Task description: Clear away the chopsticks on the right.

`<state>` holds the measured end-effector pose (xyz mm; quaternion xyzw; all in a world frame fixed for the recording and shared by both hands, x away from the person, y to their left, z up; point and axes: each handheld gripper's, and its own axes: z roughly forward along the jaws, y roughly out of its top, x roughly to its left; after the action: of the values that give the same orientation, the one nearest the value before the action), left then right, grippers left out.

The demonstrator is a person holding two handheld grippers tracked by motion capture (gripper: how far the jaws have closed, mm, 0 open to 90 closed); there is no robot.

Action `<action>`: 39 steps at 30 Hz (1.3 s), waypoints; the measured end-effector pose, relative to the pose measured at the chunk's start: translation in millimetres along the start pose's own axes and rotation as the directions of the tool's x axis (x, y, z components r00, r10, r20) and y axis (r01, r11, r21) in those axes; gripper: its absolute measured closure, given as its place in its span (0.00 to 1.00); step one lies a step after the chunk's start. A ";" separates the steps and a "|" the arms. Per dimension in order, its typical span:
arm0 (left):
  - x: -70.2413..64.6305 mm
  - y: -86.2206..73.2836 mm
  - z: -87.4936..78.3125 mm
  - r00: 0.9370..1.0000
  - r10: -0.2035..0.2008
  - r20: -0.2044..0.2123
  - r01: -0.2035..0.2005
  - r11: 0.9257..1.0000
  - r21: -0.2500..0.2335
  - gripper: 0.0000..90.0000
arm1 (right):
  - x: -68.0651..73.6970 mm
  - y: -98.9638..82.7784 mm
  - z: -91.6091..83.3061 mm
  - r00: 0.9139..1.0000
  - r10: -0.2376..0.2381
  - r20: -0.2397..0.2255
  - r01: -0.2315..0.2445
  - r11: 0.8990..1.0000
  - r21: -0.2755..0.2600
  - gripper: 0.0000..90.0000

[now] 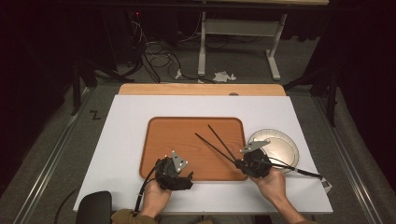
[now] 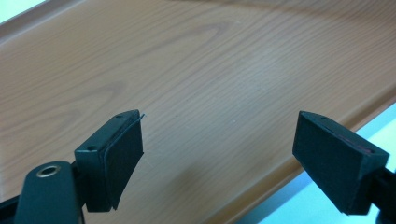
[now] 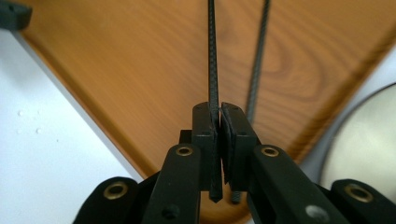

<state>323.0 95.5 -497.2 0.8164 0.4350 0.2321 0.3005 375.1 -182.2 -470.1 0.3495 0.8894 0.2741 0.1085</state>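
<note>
Right gripper view | right tongs [image 3: 219, 123] pinch thin ribbed black chopsticks [image 3: 213, 56] | wood-grain tray [image 3: 140, 70]

Two thin black chopsticks [image 1: 217, 142], pinched together at one end, slant over the wooden tray [image 1: 159, 154].

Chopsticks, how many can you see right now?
2. Both black chopsticks are clamped together in the right tongs and fan out over the wooden tray: one left, the other right in the right gripper view. No others are visible.
</note>
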 end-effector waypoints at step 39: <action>4.8 1.9 -10.7 0.996 -0.059 0.067 0.062 0.997 -0.037 0.18 | -9.4 -19.5 -25.6 0.997 -0.061 0.048 0.066 0.993 -0.101 0.76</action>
<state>319.7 101.8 -487.7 0.8041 0.4448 0.2042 0.3375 361.2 -210.9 -459.9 0.3209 0.8821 0.3079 0.1550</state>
